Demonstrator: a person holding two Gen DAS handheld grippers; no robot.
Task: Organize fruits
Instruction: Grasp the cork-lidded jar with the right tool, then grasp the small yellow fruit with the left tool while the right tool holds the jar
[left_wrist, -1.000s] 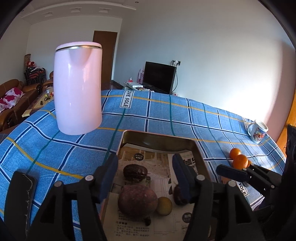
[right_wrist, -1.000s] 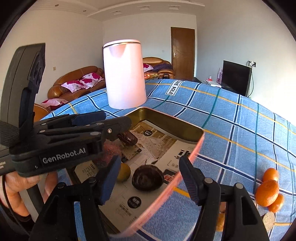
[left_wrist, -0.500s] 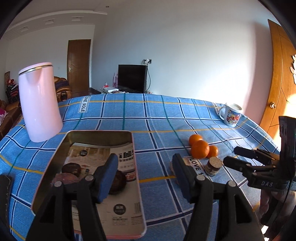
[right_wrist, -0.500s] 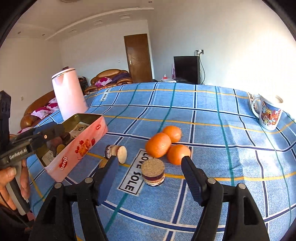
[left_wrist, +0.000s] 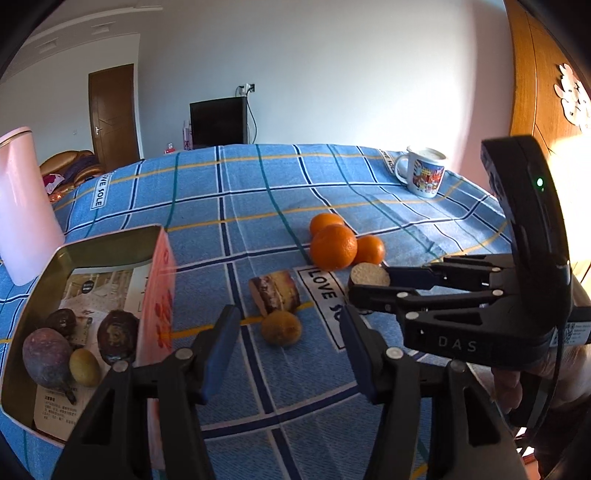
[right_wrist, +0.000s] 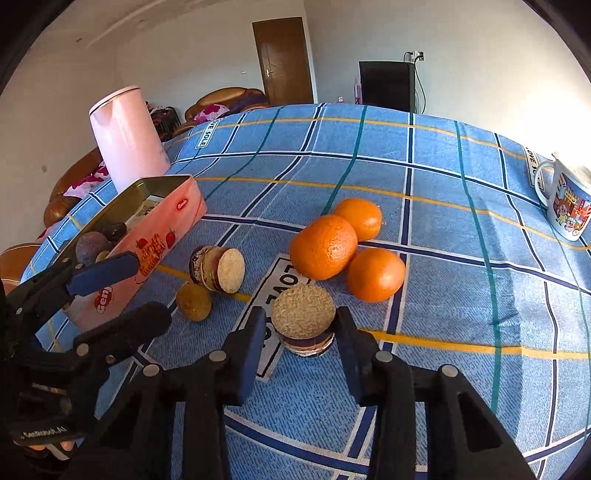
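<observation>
Three oranges (right_wrist: 323, 246) lie together on the blue checked tablecloth; they also show in the left wrist view (left_wrist: 333, 246). An upright cork-topped jar (right_wrist: 303, 318) stands between the open fingers of my right gripper (right_wrist: 300, 345), not clamped. A second such jar (right_wrist: 218, 269) lies on its side, with a small yellow-brown fruit (right_wrist: 193, 301) beside it. My left gripper (left_wrist: 290, 349) is open and empty, just short of that fruit (left_wrist: 281, 327). The pink tin (left_wrist: 157, 291) at the left holds dark passion fruits (left_wrist: 47, 356) and a small yellow fruit.
A pink kettle (right_wrist: 127, 138) stands behind the tin at the far left. A printed mug (right_wrist: 567, 201) stands at the far right. The table's near edge lies below both grippers. Sofas and a TV are beyond the table.
Both grippers have swung right, from over the tin to the loose items. The right gripper has come in around the upright jar; the left now faces the small fruit.
</observation>
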